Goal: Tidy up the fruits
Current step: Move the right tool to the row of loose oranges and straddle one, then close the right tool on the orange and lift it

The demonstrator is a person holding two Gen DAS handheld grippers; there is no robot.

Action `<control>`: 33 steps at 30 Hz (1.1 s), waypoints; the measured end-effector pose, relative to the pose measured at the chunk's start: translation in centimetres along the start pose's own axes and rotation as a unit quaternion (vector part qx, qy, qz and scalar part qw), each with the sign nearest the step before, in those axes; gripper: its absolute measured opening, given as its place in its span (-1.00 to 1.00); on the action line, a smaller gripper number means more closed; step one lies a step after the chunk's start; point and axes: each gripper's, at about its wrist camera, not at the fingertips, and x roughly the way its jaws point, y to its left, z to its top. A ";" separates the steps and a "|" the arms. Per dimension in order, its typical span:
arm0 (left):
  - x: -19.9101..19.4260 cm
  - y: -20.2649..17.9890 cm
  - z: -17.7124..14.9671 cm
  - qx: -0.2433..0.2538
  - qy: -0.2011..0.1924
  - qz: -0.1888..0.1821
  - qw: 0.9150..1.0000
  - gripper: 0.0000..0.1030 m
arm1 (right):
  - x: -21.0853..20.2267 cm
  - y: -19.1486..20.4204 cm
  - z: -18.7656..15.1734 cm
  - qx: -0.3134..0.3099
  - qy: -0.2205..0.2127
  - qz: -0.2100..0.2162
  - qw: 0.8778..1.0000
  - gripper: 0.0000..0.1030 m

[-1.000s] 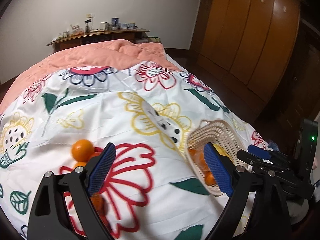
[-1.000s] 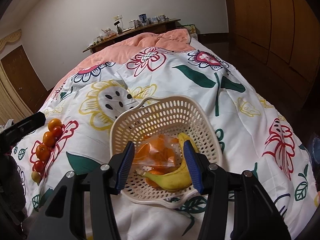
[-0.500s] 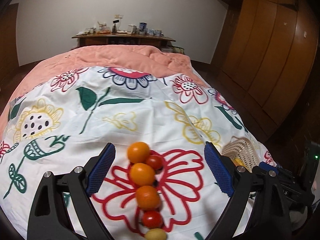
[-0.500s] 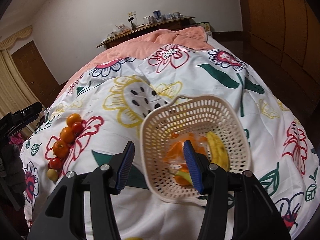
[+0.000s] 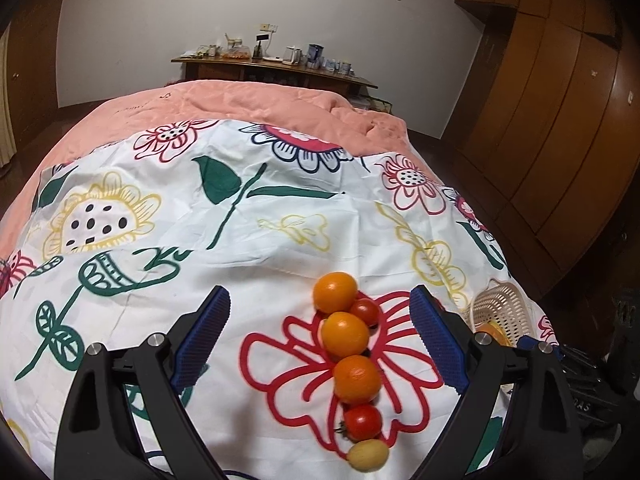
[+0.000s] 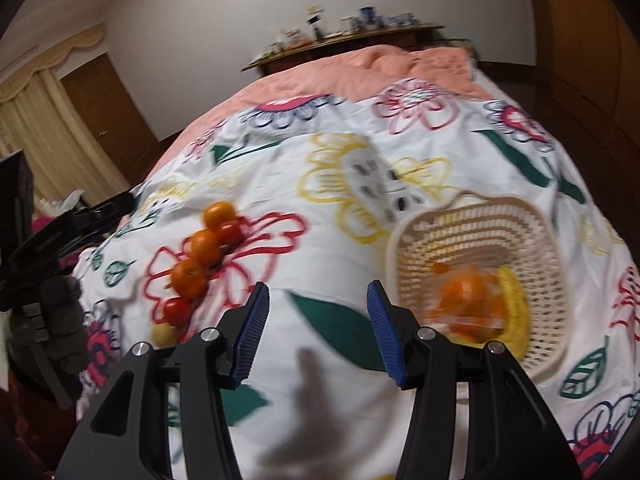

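A banana and bagged oranges sit in the basket (image 6: 536, 248); six fruits (image 5: 346, 334) wait on the bed (image 5: 280, 248); left gripper (image 5: 320, 336) fingers wide, empty; right gripper (image 6: 316, 332) part-open, empty.

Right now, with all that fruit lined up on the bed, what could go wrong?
1. The oranges and tomatoes sit touching in a row on the soft bedcover; nudging one may roll its neighbours.
2. The left tongs are open around several fruits at once, so they might pinch two.
3. The basket looks tipped and already holds fruit, so it could spill.
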 end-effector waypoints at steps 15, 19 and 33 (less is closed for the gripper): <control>-0.8 4.9 -1.1 -0.041 -0.006 0.028 0.999 0.79 | 5.9 9.2 2.0 -0.050 0.097 0.081 0.991 0.00; -0.8 5.8 -1.5 -0.047 -0.005 0.030 0.998 0.79 | 7.7 10.5 2.5 -0.047 0.114 0.086 0.989 0.00; -1.0 8.2 -2.3 -0.072 -0.005 0.025 0.997 0.80 | 10.4 12.7 2.6 -0.051 0.133 0.061 0.988 0.03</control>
